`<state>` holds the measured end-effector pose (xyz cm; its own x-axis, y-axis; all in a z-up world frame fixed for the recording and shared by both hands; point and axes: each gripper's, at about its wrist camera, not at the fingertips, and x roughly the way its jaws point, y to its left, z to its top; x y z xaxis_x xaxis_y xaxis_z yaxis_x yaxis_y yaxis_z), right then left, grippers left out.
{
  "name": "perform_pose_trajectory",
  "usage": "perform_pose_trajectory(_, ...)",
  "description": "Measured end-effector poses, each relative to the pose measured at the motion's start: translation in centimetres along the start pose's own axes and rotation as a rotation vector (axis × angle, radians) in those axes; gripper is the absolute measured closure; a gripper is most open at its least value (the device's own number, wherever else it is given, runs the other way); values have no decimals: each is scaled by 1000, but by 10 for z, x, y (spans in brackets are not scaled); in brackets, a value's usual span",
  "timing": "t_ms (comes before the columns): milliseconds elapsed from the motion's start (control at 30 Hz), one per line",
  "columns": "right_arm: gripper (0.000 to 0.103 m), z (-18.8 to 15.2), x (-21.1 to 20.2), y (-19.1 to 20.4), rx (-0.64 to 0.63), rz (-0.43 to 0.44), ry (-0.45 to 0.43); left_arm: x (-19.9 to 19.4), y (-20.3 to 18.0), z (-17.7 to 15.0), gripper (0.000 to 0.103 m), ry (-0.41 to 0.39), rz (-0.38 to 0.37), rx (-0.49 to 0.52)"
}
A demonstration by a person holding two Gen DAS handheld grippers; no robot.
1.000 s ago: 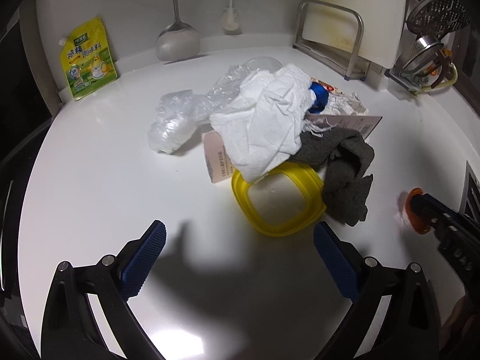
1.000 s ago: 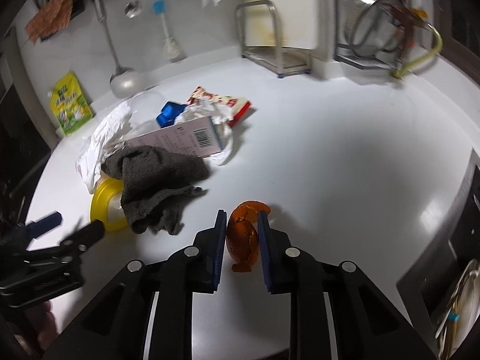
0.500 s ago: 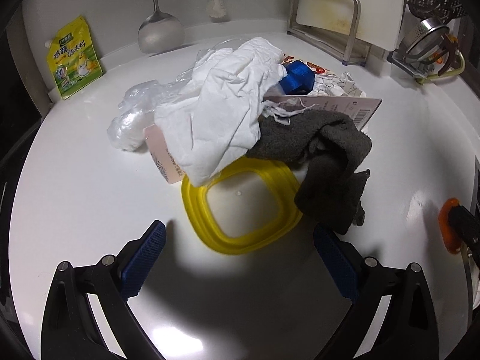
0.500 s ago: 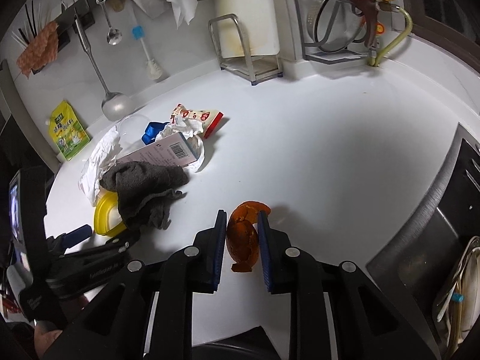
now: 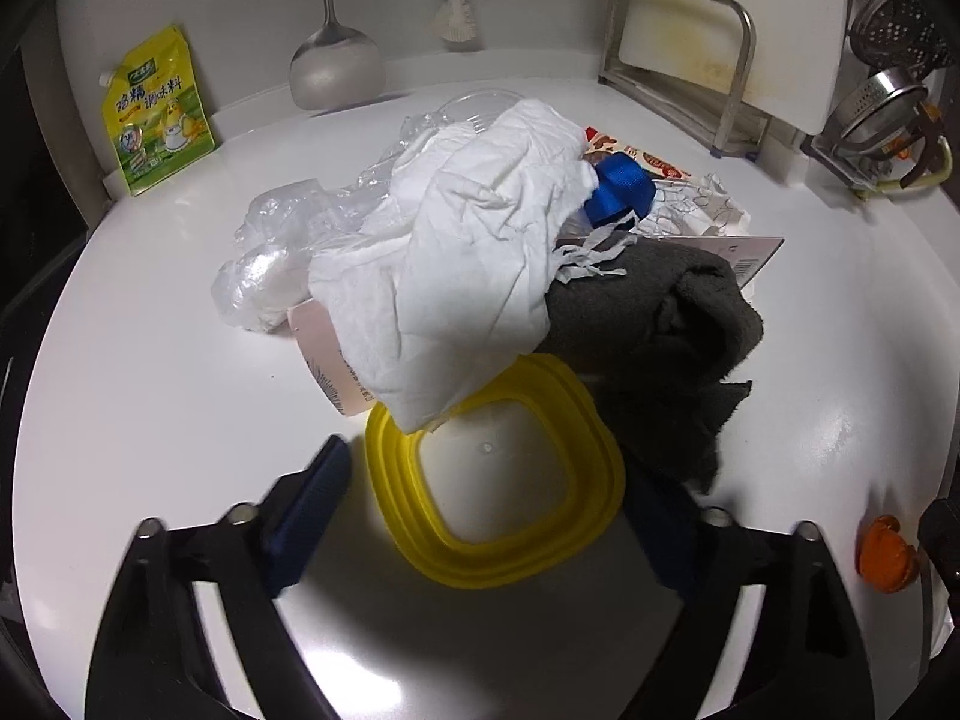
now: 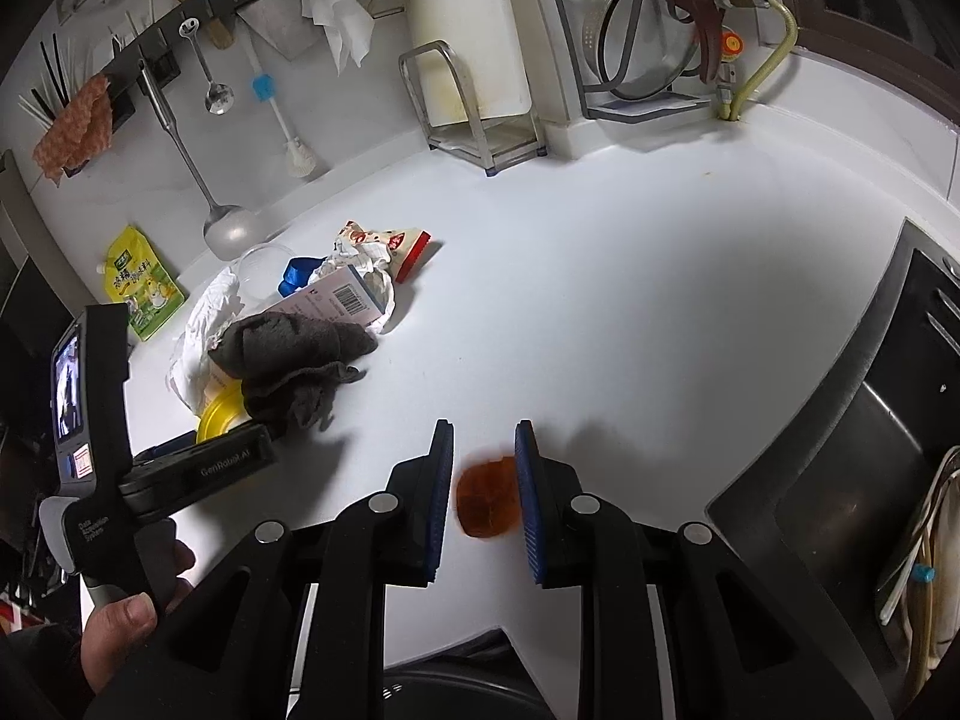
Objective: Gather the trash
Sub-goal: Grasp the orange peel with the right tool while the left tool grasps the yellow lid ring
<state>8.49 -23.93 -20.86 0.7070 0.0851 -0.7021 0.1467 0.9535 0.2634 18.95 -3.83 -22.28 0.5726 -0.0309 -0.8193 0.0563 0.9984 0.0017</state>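
Note:
A trash pile lies on the white counter: a white paper towel (image 5: 474, 240), clear plastic (image 5: 270, 252), a grey cloth (image 5: 660, 330), a pink carton (image 6: 336, 300), a blue piece (image 5: 618, 192), a snack wrapper (image 6: 396, 240) and a yellow lid (image 5: 498, 480). My left gripper (image 5: 486, 498) is open, its fingers on either side of the yellow lid. My right gripper (image 6: 483, 462) is open. An orange peel piece (image 6: 487, 498) is blurred between and below its fingers, loose from the pads. It also shows in the left wrist view (image 5: 888, 552).
A yellow seasoning pouch (image 5: 156, 108) leans on the back wall beside a ladle (image 5: 336, 66) and brush (image 6: 282, 114). A cutting board rack (image 6: 474, 114) and pot rack (image 6: 654, 54) stand at the back. A sink (image 6: 870, 480) lies at the right. A dark bin rim (image 6: 444, 690) is below the right gripper.
The right gripper rose, drew back past the counter edge, opened and let go of the orange peel, which drops. The left gripper moved in on the yellow lid and narrowed.

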Motion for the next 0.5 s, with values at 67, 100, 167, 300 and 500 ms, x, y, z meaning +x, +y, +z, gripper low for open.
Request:
perform_pose_trajectory(67,82,-1,1,1,-3,2,5,-3,1,-1,30,-6,1,14)
perform_pose_trajectory(100,82,-2,0,1,-4,5,8,-4,2,-2,30,-6,0,16)
perform_pose_trajectory(167,82,-3,1,2,-5,10,12,-8,5,-4,31,-9,-5,17)
perform_pose_trajectory(300,84,-4,-1,4,-7,21,21,-22,11,-9,31,-27,2,41)
perform_pose_trajectory(500,90,-6,-5,5,-16,28,32,-46,25,-18,31,-49,13,53)
